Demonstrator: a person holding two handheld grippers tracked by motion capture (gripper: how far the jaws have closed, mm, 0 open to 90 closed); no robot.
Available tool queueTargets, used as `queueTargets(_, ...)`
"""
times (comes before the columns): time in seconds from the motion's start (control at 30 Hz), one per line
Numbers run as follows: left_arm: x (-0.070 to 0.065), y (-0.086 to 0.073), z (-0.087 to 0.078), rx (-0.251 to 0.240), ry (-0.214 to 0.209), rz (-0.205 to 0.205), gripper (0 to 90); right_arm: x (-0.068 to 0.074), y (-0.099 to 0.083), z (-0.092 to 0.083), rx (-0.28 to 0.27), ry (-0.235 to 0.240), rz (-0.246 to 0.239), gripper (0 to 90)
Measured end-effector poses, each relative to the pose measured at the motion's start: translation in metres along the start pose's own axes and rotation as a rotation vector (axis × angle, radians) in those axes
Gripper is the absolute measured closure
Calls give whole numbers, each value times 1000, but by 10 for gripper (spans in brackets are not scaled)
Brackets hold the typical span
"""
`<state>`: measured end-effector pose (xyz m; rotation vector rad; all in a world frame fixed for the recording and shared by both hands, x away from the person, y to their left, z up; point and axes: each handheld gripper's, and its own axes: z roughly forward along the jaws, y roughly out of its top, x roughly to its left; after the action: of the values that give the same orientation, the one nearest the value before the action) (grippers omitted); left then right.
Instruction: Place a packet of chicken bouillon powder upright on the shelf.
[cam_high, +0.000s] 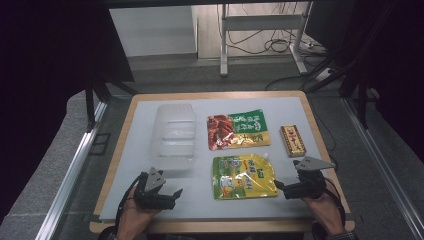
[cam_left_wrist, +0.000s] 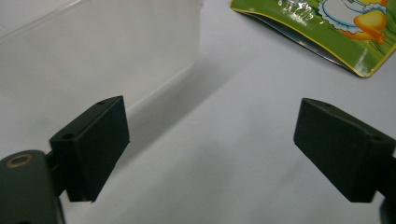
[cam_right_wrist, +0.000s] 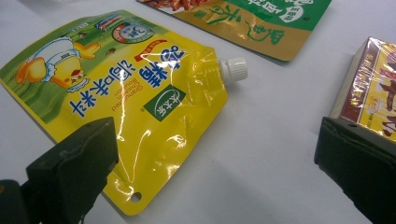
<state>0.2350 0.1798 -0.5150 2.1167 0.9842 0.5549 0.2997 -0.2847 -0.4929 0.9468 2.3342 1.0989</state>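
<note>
Two grippers sit wide open holding nothing, left gripper (cam_high: 172, 196) near the clear plastic tray (cam_high: 173, 135), right gripper (cam_high: 280, 186) beside the yellow spouted pouch (cam_high: 243, 176)

The yellow spouted pouch (cam_high: 243, 176) lies flat on the white table surface, lower centre of the high view. Its glossy front shows a cartoon chick, a green band and printed lettering. In the right gripper view the pouch (cam_right_wrist: 140, 107) occupies the left and centre of the frame, with its white screw cap at one corner pointing toward centre right and a punched hole near the bottom corner.

The clear plastic container (cam_high: 173, 136) sits upright, left of centre in the high view, open at the top. In the left gripper view its translucent wall (cam_left_wrist: 93, 56) occupies the upper left.
</note>
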Motion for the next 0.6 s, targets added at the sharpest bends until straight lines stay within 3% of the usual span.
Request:
queueTargets(0.1,-3,2,-1,2,-14,11,163,0,0,0,3,-2,-5,0)
queueTargets(0.27,-8,6,-2,16,-67,6,337,0,0,0,2,-4,-3,0)
queueTargets(0.6,-16,12,-1,15,-88,22,504,0,-1,2,18,-3,-5,2)
